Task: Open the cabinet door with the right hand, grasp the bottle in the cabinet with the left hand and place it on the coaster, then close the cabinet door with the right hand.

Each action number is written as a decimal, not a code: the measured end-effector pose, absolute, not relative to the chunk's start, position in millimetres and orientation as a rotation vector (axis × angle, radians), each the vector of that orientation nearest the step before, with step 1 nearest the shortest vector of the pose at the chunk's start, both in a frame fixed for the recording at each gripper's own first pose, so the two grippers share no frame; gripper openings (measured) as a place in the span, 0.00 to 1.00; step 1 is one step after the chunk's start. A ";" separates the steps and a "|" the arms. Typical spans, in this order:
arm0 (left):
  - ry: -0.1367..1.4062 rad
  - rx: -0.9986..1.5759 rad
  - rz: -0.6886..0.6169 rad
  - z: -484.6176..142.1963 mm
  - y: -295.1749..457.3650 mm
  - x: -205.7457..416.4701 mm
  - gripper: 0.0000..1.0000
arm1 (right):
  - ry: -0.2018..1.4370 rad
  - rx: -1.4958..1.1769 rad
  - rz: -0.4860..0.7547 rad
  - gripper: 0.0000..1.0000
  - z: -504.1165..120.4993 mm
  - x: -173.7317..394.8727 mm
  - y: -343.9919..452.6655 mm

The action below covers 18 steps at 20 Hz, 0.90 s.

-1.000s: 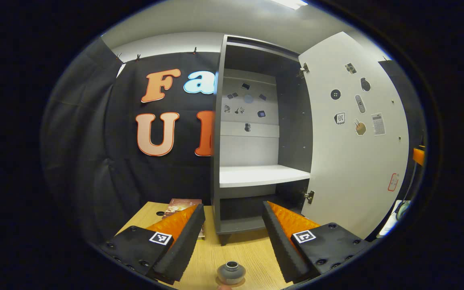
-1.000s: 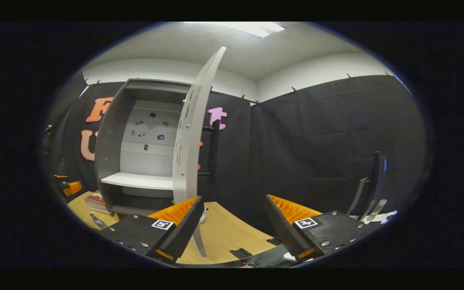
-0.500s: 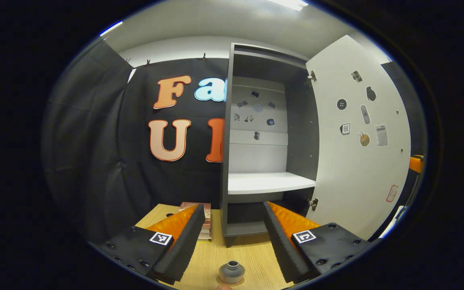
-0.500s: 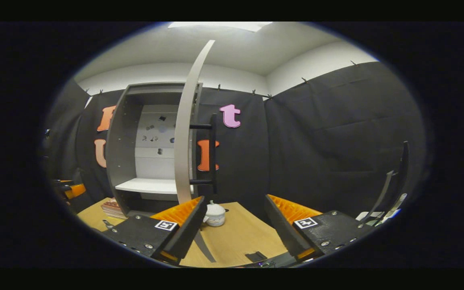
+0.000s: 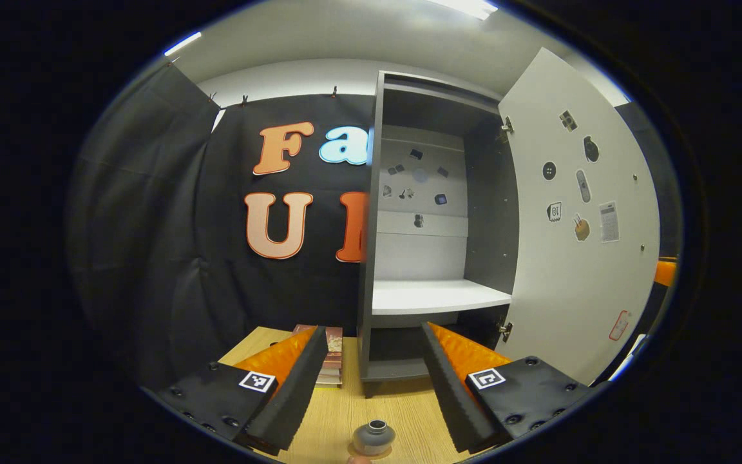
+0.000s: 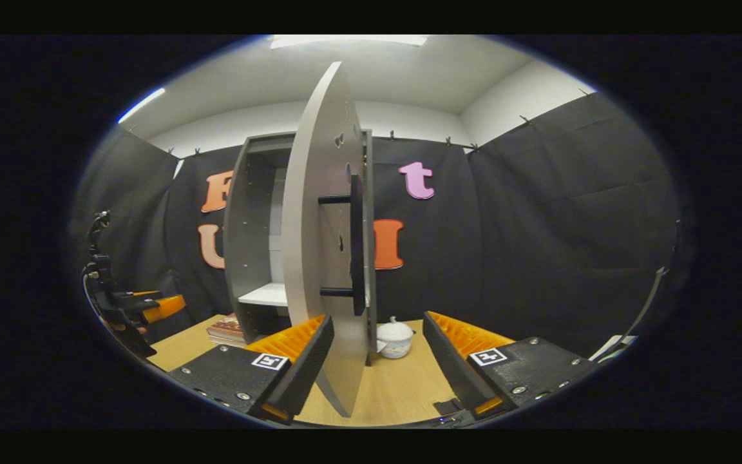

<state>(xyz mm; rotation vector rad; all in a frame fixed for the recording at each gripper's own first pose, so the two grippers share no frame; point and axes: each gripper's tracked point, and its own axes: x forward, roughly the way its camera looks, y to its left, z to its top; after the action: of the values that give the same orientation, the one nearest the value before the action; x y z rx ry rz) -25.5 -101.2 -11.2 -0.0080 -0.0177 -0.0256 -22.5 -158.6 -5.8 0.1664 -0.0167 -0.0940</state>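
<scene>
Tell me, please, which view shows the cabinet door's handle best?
The right gripper view: the black bar handle stands out in profile on the door's outer face. The left gripper view gives the door's inner face with its stickers, so the handle is hidden there.

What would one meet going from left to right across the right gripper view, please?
Left tool → stack of books → cabinet → cabinet door → door handle → white lidded pot.

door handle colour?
Black. The cabinet door's handle is a vertical bar on two standoffs, clearest in the right gripper view.
</scene>
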 end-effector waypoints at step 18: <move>-0.018 0.023 0.081 -14.6 -29.5 -19.2 0.93 | 0.004 0.200 0.247 0.64 20.7 75.3 -7.0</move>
<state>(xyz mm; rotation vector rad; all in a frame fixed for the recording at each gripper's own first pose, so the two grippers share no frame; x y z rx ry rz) -19.2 -29.5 -14.6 0.0234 -0.0179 0.0814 75.3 -7.0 20.7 0.1999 0.0040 0.2472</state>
